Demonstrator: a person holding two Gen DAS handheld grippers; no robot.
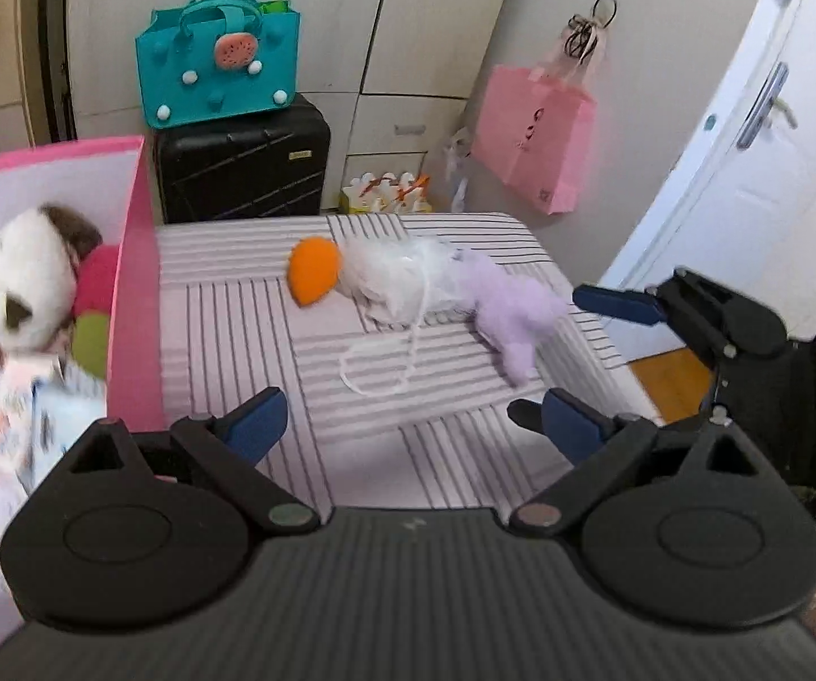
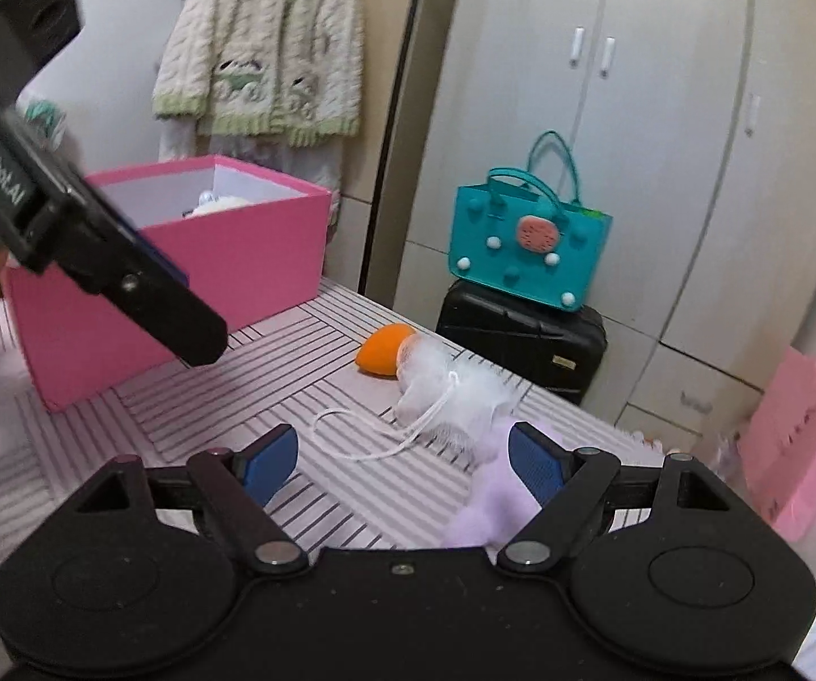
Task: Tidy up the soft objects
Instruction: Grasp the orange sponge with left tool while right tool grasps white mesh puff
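Pink box (image 2: 181, 278) holds a plush cat (image 1: 22, 284) and other soft toys. Orange sponge (image 1: 314, 269), white mesh puff (image 1: 396, 278) and purple plush (image 1: 513, 312) lie in a touching row mid-table (image 1: 226, 329), bare cloth around. Left gripper (image 1: 411, 423) and right gripper (image 2: 405, 454) both gape wide, holding nothing
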